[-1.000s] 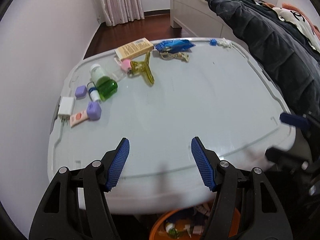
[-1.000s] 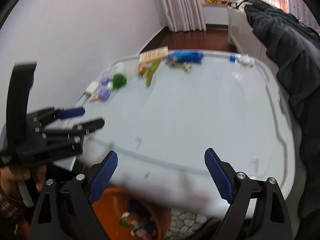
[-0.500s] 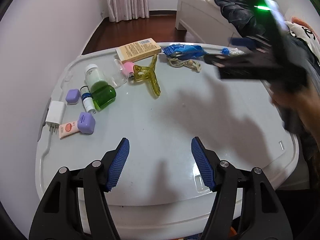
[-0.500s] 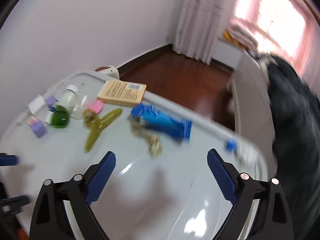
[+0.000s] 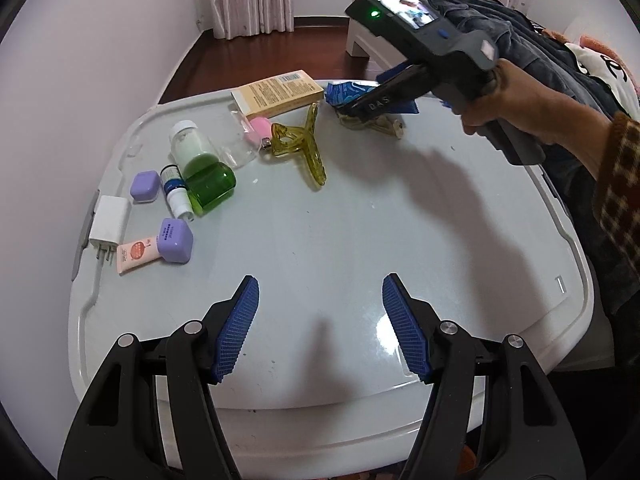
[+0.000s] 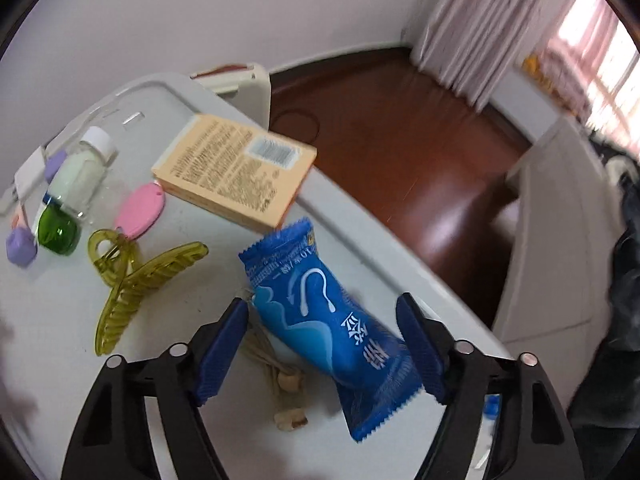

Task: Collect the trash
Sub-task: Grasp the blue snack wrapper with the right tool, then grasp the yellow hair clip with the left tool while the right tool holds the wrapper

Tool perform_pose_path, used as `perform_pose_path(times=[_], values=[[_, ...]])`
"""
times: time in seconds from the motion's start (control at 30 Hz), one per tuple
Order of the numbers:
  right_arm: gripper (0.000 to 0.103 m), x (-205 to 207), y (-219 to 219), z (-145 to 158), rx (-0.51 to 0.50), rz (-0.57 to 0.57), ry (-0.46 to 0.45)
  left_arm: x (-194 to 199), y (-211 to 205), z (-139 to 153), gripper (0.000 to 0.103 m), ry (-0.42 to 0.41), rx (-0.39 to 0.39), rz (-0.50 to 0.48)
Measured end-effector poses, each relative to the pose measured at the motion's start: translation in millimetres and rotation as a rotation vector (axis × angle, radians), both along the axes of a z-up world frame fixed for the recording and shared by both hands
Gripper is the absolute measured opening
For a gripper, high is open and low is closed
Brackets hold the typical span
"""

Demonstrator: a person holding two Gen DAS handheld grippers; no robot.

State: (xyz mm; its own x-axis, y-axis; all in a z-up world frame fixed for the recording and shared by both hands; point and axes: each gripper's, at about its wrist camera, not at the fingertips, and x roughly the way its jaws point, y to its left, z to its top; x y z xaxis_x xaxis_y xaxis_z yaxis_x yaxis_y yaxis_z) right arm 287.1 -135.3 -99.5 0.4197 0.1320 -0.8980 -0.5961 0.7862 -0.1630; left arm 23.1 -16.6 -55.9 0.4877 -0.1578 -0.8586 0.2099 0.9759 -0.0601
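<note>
Left wrist view:
- The left gripper (image 5: pixel 320 328) hangs over the near, bare part of the pale grey lid (image 5: pixel 360 216), its blue pads wide apart with nothing between them.
- The landmark here is the yellow hair claw (image 5: pixel 304 148), lying on the lid towards the far side.
- Just behind the claw lies a tan box (image 5: pixel 278 93); to the right of the box is the blue wrapper (image 5: pixel 348 92), at the far edge of the lid.
- The right gripper (image 5: pixel 360 106), held in a hand (image 5: pixel 508 100), comes in from the right and covers much of the wrapper.
- Left of the claw sit a pink tag (image 5: pixel 259 128), a green bottle (image 5: pixel 202 174), a small white tube (image 5: pixel 176 194), two purple cases (image 5: pixel 145 186), a white charger (image 5: pixel 108 226) and a pink tube (image 5: pixel 134 256).

Right wrist view:
- The right gripper (image 6: pixel 324 352) has the blue wrapper (image 6: pixel 332 328) between its pads. The jaws have just been closing, yet neither pad clearly presses on the wrapper, so it counts as not clamped.
- The wrapper lies to the right of the hair claw (image 6: pixel 136 280), partly over a beige cord (image 6: pixel 280 380).
- The tan box (image 6: pixel 236 168) is behind the claw, touching the wrapper's far end.
</note>
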Motion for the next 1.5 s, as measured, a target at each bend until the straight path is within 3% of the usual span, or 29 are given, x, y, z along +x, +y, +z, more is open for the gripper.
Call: perform_pose_path(times=[0.03, 0.07, 0.27, 0.5, 0.73, 0.97, 1.3, 1.33, 1.37, 1.43, 1.5], values=[[0.063, 5, -4, 0, 0.041, -0.035, 0.045, 0, 0, 0, 0.063, 0.001, -0.001, -0.002], [0.05, 8, -6, 0, 0.075, -0.065, 0.082, 0, 0, 0, 0.063, 0.001, 0.001, -0.003], [0.033, -12, -15, 3, 0.171, -0.199, 0.114, -1, 0, 2, 0.063, 0.0, -0.01, 0.003], [0.033, -85, -33, 38, 0.296, -0.212, -0.014, -3, -1, 6, 0.063, -0.016, -0.003, 0.004], [0.033, -164, -51, 81, 0.41, -0.203, -0.066, -4, 6, 10, 0.063, -0.04, -0.009, 0.038], [0.034, -259, -70, 99, 0.467, -0.203, -0.122, 18, 8, 11, 0.063, -0.055, -0.122, 0.1], [0.036, -266, -109, 97, 0.549, -0.235, -0.15, 123, -38, -39, 0.063, -0.032, 0.015, 0.189], [0.036, -267, -111, 95, 0.551, -0.236, -0.146, 131, -41, -45, 0.056, -0.023, 0.035, 0.193], [0.037, -267, -112, 94, 0.552, -0.235, -0.141, 140, -43, -54, 0.036, -0.008, 0.049, 0.197], [0.037, -268, -115, 93, 0.549, -0.228, -0.136, 146, -42, -60, 0.011, -0.023, 0.044, 0.204], [0.039, -269, -116, 94, 0.543, -0.223, -0.145, 145, -45, -60, 0.01, -0.057, 0.073, 0.19]])
